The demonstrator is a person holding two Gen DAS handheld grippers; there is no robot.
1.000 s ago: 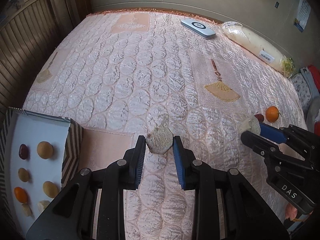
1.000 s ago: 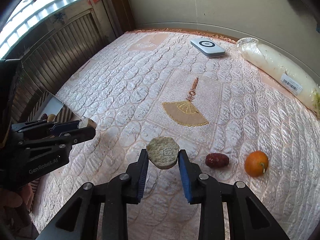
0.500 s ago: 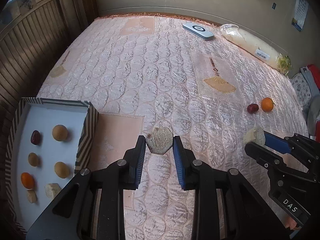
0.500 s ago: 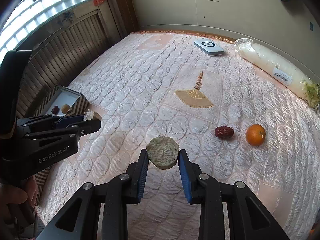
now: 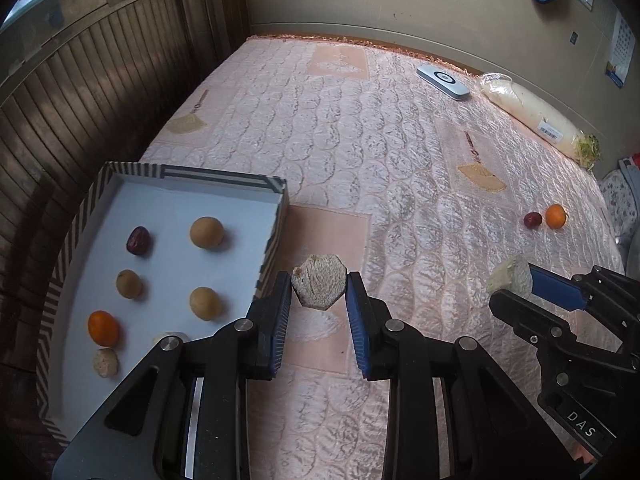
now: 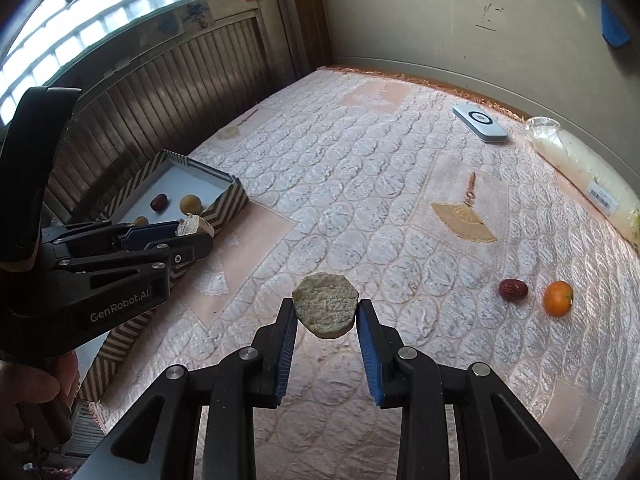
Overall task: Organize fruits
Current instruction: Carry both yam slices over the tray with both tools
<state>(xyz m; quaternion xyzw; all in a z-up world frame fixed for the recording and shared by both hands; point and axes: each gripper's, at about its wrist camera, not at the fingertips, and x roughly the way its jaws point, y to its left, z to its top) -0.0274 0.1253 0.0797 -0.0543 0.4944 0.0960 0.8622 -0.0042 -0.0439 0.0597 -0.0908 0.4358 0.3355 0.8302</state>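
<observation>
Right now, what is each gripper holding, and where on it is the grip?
The left gripper pinches a pale cut fruit chunk by its two opposite side edges. The right gripper holds a greenish round slice the same way, at its fingertips.

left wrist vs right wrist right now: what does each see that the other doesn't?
Only the left wrist view shows the near end of the striped box: an orange, a pale chunk and a second tan fruit.

Only the right wrist view shows the window and the person's hand on the left gripper.

Both show the quilted mat, the loose orange beside a red date, the white device, the wrapped radish, and each gripper clamping a cut chunk; the right gripper holds its own.
</observation>
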